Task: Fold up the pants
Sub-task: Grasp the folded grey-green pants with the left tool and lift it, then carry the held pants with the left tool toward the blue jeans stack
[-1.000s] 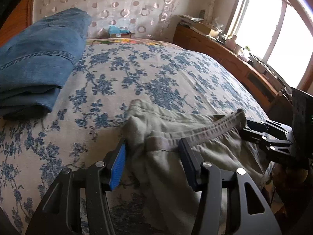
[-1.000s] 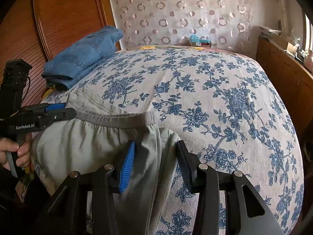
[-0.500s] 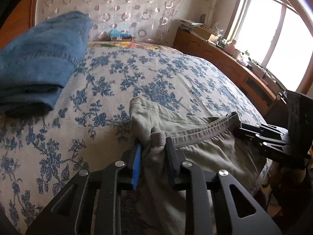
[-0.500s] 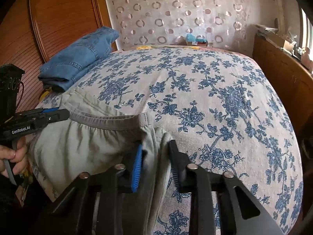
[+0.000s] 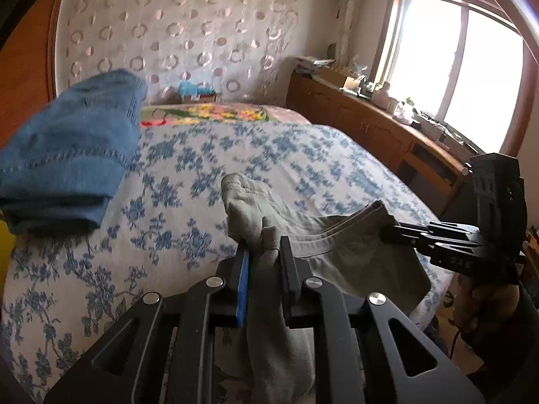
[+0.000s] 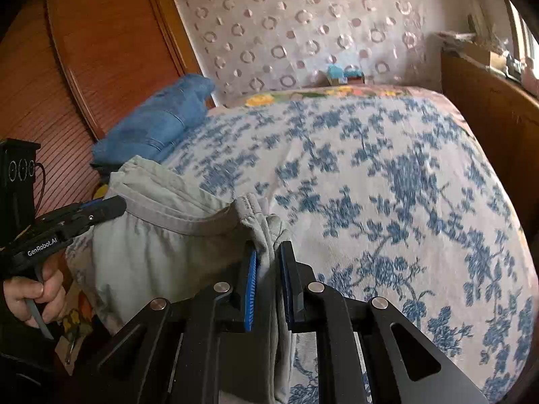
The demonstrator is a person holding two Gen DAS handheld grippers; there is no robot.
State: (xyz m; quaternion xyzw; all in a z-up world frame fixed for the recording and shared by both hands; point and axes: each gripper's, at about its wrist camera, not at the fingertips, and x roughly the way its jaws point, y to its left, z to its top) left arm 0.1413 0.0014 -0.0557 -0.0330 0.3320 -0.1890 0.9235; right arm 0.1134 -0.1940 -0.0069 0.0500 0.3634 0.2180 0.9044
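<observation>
Both grippers clamped on the waistband of the pants, at the near edge of the bed.

Nearest to you, your left gripper was closed on one corner of the grey pants, and your right gripper was closed on the opposite corner. The waistband ran between them from side to side, a little slack, so its long axis lay across you. The rest of the cloth hung down over the near edge, and the legs were hidden below. Neither hand looked nearer to the bed than the other. The open flowered bedcover lay straight ahead of both grippers, so I judge the next move had to carry the pants forward, both hands together. Farther away, to the left, folded blue jeans rested by the wooden headboard.
</observation>
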